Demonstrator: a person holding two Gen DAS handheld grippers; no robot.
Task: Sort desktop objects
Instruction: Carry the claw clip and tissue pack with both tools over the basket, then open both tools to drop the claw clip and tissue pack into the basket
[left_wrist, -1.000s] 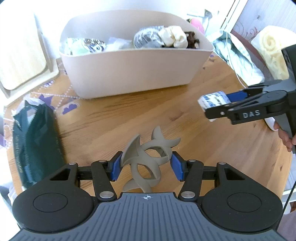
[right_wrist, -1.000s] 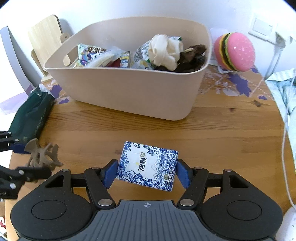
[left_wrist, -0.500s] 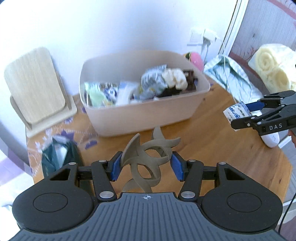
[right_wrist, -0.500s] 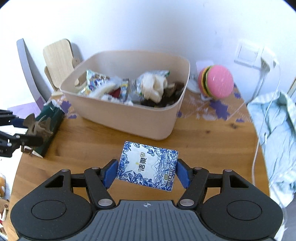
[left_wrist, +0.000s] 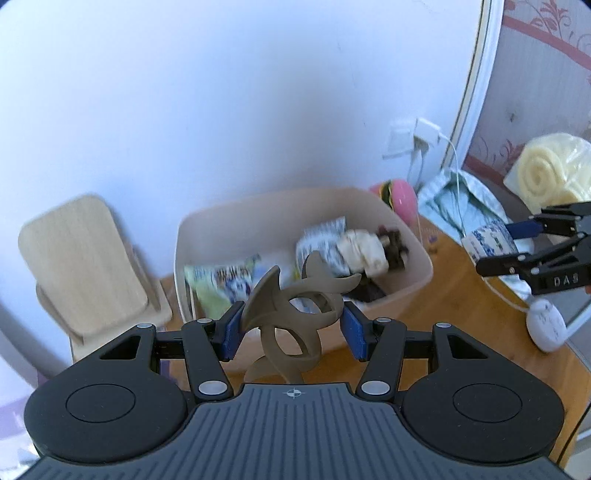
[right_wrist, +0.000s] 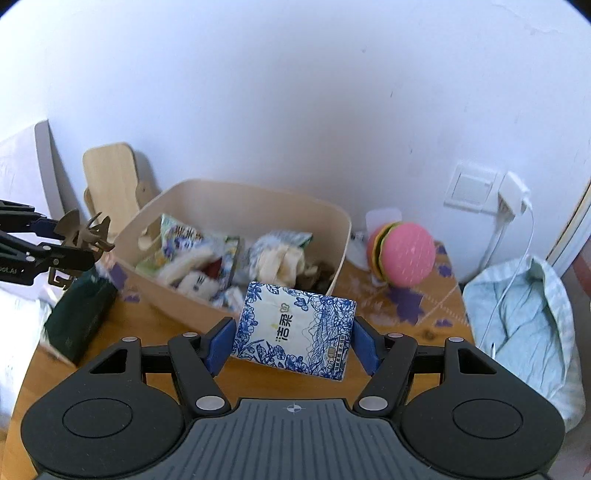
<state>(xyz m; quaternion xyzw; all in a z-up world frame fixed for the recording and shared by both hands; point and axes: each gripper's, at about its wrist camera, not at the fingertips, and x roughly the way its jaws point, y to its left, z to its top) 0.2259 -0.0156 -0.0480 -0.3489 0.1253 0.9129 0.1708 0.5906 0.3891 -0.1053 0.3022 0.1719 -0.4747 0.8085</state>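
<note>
We hold a brown hair claw clamped in our left gripper, low in the frame's center, in front of the beige bin. Our right gripper clamps a blue-patterned tissue pack at lower center, before the bin.

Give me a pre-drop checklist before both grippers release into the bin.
1. Left gripper clamped on the brown hair claw: ok.
2. Right gripper clamped on the tissue pack: ok.
3. Beige bin has room: ok, open space at the near left.
4. Grippers directly over the bin: cannot tell, both appear short of it.
5. Grippers apart from each other: ok.
</note>
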